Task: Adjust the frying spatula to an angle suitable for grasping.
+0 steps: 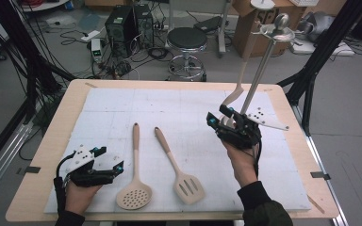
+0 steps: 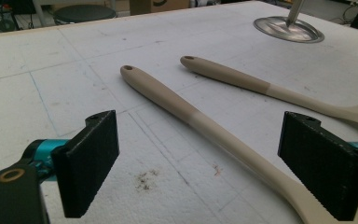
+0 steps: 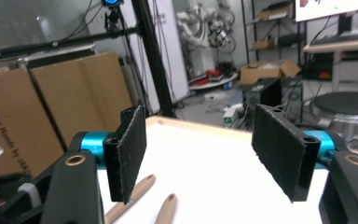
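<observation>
Fingers [image 2: 91,163] of both grippers wide apart, nothing between them.

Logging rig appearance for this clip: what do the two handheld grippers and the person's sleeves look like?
Both grippers are black with teal blue barrels behind flat, rough-textured black rectangular pads. The left gripper carries a pale grey three-cornered plate dotted with holes and trails a black cable; the right gripper bears a similar plate. Brass-coloured rings mark the jaw pivots. The sleeves are dark.

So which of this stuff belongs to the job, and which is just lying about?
In the job:
- skimmer
- slotted turner
- hanging spoon
- utensil stand
- left gripper, right gripper, both open

Lying about:
- stool
- computer tower
- cardboard box
</observation>
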Motion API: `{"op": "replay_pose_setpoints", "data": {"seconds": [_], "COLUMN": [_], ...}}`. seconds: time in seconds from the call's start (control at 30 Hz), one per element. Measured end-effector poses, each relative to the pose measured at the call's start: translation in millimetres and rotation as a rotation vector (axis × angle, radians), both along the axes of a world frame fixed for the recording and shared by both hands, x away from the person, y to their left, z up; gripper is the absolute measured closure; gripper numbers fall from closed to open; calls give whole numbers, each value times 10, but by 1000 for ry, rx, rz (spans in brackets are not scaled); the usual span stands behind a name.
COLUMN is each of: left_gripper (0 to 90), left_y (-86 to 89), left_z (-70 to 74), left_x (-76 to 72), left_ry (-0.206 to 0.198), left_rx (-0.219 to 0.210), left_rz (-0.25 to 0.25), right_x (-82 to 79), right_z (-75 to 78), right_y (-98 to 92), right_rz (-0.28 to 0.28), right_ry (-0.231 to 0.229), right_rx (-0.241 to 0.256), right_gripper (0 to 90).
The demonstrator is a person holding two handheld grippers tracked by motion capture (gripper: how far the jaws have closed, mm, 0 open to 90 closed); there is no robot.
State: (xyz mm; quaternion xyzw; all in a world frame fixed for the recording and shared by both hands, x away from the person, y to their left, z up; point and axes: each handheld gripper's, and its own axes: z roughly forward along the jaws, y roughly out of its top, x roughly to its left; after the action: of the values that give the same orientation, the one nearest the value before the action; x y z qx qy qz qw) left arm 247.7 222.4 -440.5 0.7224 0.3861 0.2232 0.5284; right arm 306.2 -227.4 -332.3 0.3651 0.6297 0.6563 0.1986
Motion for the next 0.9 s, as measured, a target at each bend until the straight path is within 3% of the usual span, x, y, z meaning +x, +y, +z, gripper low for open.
{"op": "replay_pose_setpoints", "data": {"seconds": [0.4, 0.5, 0.7, 0.9], "left_gripper": [130, 130, 130, 130], "left_y": [1, 8, 20, 14], "left_z": [3, 5, 7, 4], "left_x": [-6, -5, -3, -1], "left_ry": [-2, -2, -4, -1], "left_rx": [0, 1, -4, -1], "left_rz": [1, 4, 6, 2], "right_x": [-54, -67, -43, 9], "right_z": [-214, -272, -357, -441], "right_y": [244, 316, 439, 525], "right_rz": [102, 138, 229, 268], "right_ry": [86, 92, 157, 224], "right_rx": [-47, -65, -92, -101], "right_gripper": [409, 490, 561, 617]}}
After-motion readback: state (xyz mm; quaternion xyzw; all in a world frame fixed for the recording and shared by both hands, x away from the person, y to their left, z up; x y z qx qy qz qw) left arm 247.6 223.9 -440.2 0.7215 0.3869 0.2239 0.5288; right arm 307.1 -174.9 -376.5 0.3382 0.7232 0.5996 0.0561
